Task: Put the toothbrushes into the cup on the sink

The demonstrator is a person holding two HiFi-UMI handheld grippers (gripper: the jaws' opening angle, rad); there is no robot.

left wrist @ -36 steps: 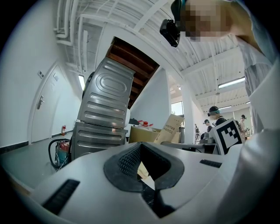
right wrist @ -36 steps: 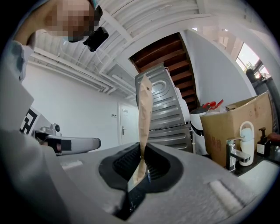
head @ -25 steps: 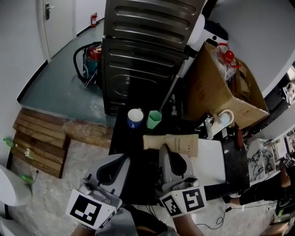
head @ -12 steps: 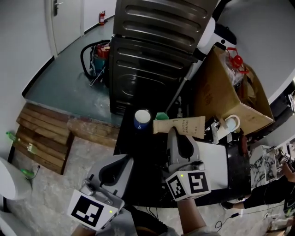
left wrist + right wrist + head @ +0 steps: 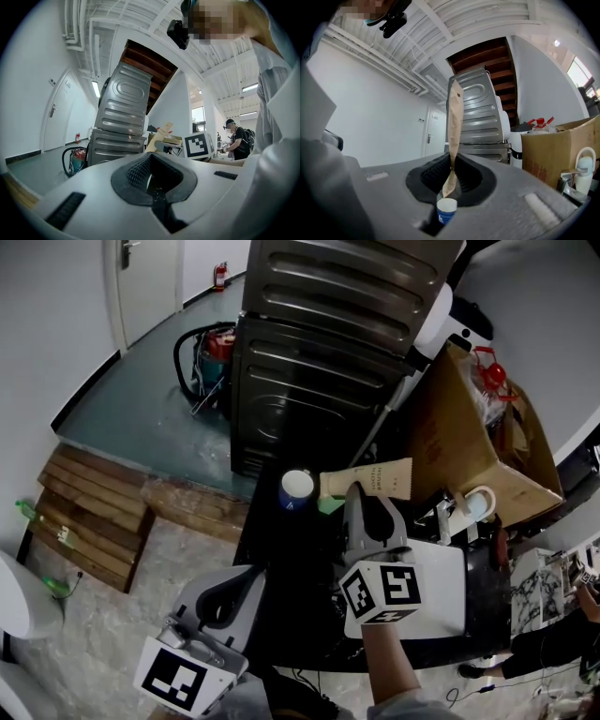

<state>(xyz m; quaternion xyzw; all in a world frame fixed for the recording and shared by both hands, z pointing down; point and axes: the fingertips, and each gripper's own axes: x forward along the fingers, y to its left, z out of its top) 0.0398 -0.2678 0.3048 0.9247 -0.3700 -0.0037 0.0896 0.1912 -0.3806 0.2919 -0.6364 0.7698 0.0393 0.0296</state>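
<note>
Contents of the flat tan paper pack (image 5: 375, 480) cannot be made out from any view. We find the right gripper (image 5: 359, 491) with its fingers clenched on the pack close to its crimped, narrow end. That end sits near the rim of the white-lipped blue cup (image 5: 297, 489), which stands on the black worktop (image 5: 281, 606). A green cup (image 5: 328, 506) is largely hidden behind the pack. We record the left gripper (image 5: 242, 579) low at the worktop's edge. Its ribbed black fingers (image 5: 136, 171) are closed together and empty.
</note>
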